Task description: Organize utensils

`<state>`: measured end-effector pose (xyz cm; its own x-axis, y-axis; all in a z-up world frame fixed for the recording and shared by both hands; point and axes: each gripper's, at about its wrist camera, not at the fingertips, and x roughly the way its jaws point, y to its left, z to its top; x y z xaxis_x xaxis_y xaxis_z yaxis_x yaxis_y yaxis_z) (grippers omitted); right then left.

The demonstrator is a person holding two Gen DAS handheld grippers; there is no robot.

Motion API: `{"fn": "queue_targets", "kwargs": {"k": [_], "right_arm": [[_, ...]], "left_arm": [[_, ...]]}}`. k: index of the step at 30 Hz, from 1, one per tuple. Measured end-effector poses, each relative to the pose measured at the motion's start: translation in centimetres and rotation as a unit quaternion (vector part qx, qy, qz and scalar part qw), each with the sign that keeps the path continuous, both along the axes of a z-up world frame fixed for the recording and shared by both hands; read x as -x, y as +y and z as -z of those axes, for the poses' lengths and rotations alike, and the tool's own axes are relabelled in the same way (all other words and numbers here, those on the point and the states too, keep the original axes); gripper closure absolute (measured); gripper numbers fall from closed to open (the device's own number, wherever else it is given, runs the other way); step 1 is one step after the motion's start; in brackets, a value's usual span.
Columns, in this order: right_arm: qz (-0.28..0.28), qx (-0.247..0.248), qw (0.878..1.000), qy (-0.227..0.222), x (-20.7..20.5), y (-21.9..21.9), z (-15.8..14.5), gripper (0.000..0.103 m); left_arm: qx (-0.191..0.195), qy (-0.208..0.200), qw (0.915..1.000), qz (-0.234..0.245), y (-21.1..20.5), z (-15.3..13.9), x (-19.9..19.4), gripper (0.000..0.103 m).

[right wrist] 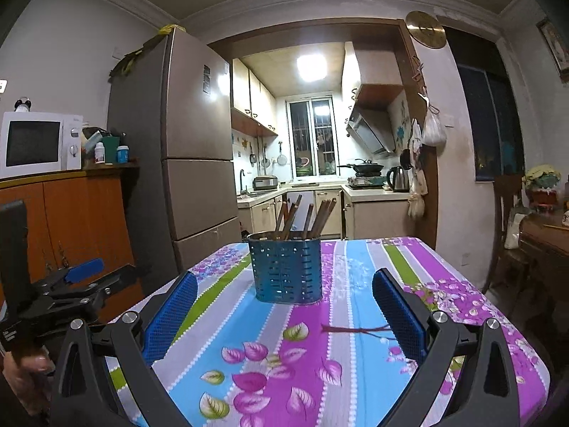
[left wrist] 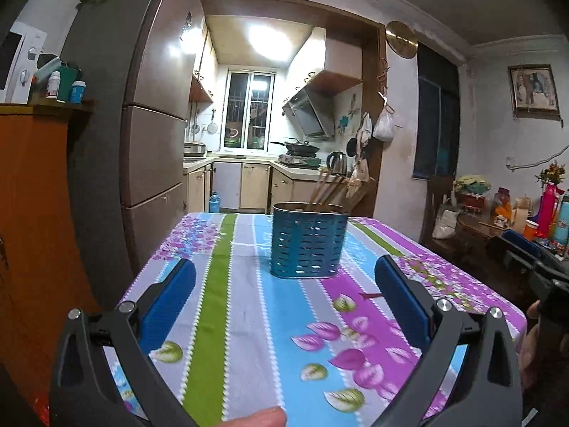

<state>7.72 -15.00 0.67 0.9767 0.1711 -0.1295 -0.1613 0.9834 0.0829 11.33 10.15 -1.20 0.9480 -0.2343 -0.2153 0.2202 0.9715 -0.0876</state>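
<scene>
A blue perforated utensil holder (left wrist: 308, 242) stands on the table (left wrist: 249, 320) with the striped floral cloth. It also shows in the right wrist view (right wrist: 287, 271). Several brown chopsticks (right wrist: 306, 219) stand upright in it, leaning right; they also show in the left wrist view (left wrist: 325, 186). A dark red chopstick (right wrist: 355, 329) lies flat on the cloth near my right gripper's right finger; its tip shows in the left wrist view (left wrist: 370, 295). My left gripper (left wrist: 284, 267) is open and empty, short of the holder. My right gripper (right wrist: 284, 279) is open and empty, also short of the holder.
A tall fridge (right wrist: 188, 163) stands left of the table. An orange cabinet (right wrist: 71, 220) with a microwave (right wrist: 39, 144) is further left. A cluttered side table (left wrist: 515, 220) and a chair (right wrist: 505, 220) stand to the right. The kitchen lies behind.
</scene>
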Motion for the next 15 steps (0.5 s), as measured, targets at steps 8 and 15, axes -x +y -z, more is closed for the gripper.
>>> {"fn": "queue_targets", "kwargs": {"k": [8, 15], "right_arm": [[0.012, -0.001, 1.0, -0.017, 2.9, -0.4, 0.1, 0.005], [0.003, -0.001, 0.999, -0.038, 5.6, 0.2, 0.3, 0.005]], "left_arm": [[-0.002, -0.026, 0.9996, 0.01, -0.9, 0.4, 3.2, 0.006], [-0.008, -0.058, 0.9982, 0.017, -1.6, 0.4, 6.4, 0.006]]}}
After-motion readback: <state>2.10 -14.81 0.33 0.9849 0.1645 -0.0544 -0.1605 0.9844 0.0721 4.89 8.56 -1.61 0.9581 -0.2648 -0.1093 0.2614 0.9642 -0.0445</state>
